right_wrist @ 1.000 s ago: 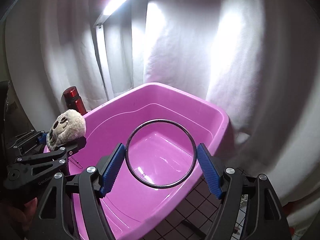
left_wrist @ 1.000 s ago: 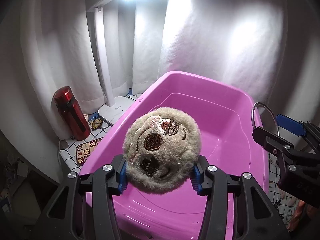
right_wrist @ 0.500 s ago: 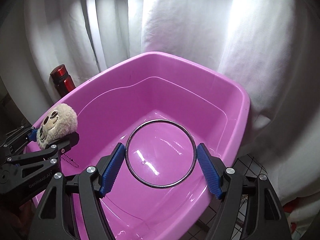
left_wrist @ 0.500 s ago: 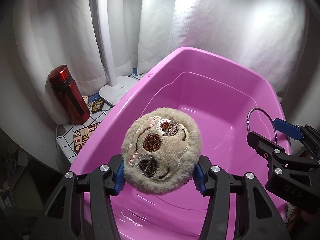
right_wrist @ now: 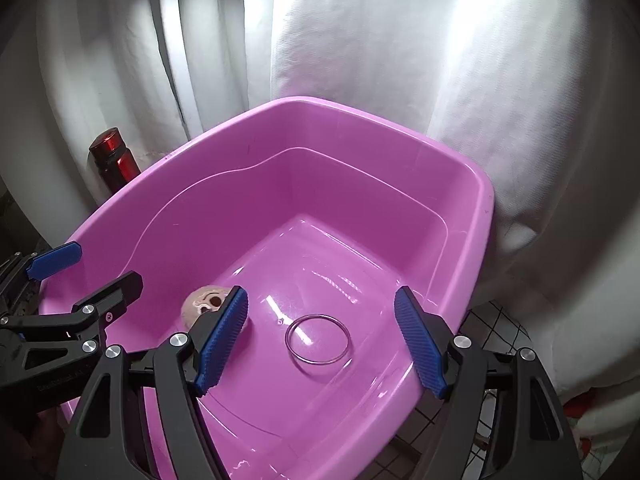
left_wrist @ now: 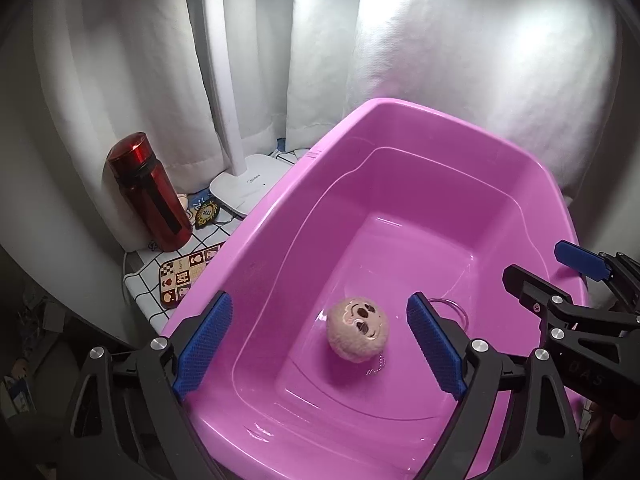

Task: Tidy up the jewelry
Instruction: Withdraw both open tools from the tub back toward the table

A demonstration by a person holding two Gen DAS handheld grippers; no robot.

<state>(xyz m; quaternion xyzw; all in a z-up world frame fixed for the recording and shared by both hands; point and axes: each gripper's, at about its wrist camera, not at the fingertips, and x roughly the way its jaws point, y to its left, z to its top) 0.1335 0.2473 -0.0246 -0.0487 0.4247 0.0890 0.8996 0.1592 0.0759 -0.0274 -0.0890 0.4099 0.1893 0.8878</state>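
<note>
A round beige plush charm with a stitched face and a short bead chain lies on the floor of the pink plastic tub. My left gripper hovers above it; its jaws are opening, with nothing between the blue pads. A thin metal bangle lies flat on the tub floor to the right of the charm. Over it hangs my right gripper, open and empty. In the left wrist view the bangle peeks out behind one finger. Each gripper shows at the edge of the other's view.
A red bottle and a white lamp base stand left of the tub on a checked cloth with a patterned mat. White curtains hang close behind the tub. A small badge lies by the lamp.
The left gripper's jaws spread and the plush charm fell to the tub floor. The bangle left the right gripper's pads and now lies on the floor. Both views tipped further down.
</note>
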